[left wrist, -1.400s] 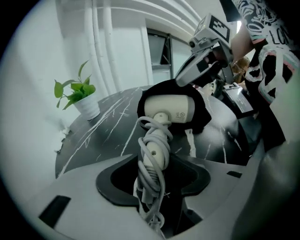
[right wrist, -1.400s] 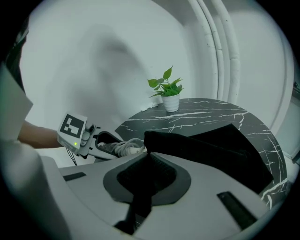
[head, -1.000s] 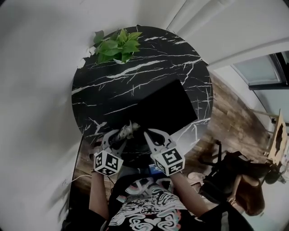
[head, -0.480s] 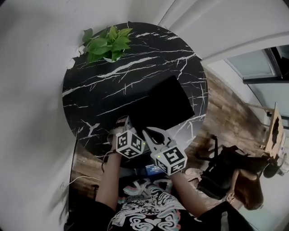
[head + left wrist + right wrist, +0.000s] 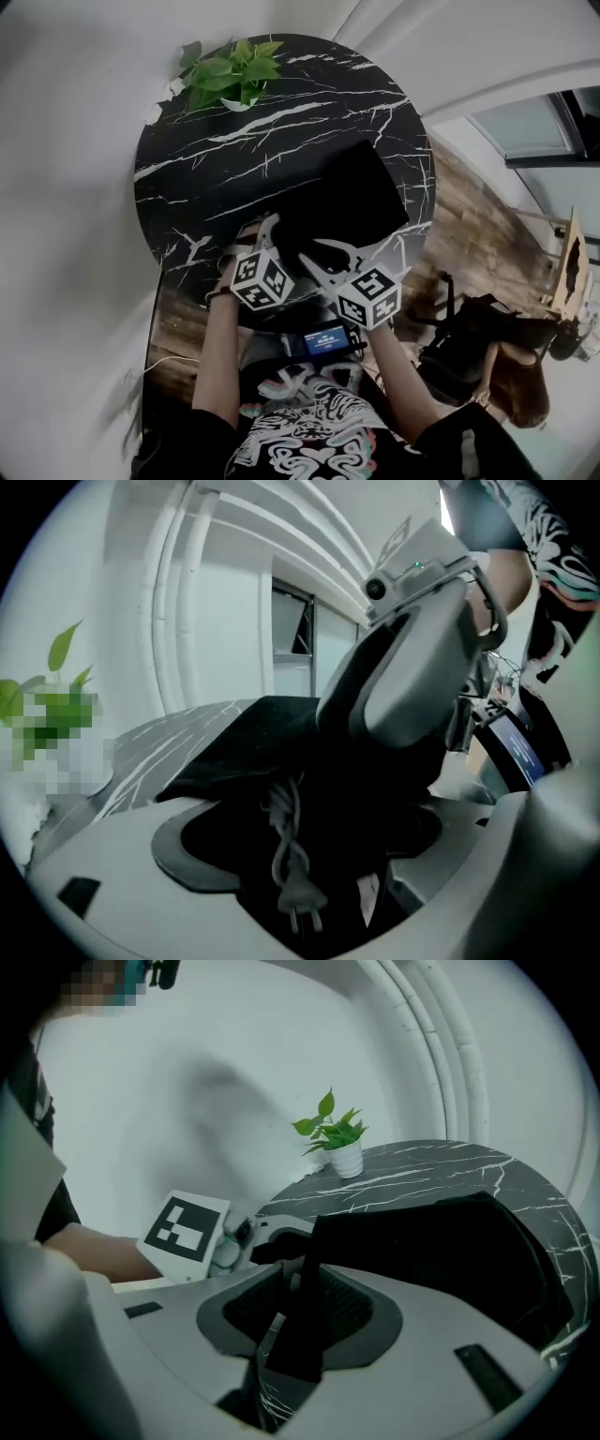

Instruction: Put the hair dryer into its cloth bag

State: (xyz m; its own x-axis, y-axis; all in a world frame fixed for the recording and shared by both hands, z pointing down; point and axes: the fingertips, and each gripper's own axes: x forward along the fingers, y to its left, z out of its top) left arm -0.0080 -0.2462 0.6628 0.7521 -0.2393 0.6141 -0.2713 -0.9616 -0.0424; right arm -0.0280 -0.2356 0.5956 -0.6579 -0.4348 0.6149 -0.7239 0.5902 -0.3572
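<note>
A black cloth bag (image 5: pixel 342 202) lies on the round black marble table (image 5: pixel 234 159). My left gripper (image 5: pixel 265 234) is at the bag's near mouth. Its jaws are opening and stand wide in the left gripper view (image 5: pixel 309 836). The dryer's grey cord and plug (image 5: pixel 300 907) hang loose between them, untouched by the pads. The dryer's body is lost in the dark bag (image 5: pixel 253 733). My right gripper (image 5: pixel 314 258) is just beside it. Its jaws (image 5: pixel 300 1307) are opening, and a black strip of the bag's edge (image 5: pixel 309 1269) still stands pinched between the pads.
A potted green plant (image 5: pixel 230 75) stands at the table's far left edge. A lit screen (image 5: pixel 323 339) sits at the person's waist below the grippers. A dark chair with a bag (image 5: pixel 478 347) stands on the wooden floor to the right. White wall and curtain surround the table.
My left gripper has swung right, in beside the right gripper at the bag's mouth. The right gripper has stayed on the bag's near edge.
</note>
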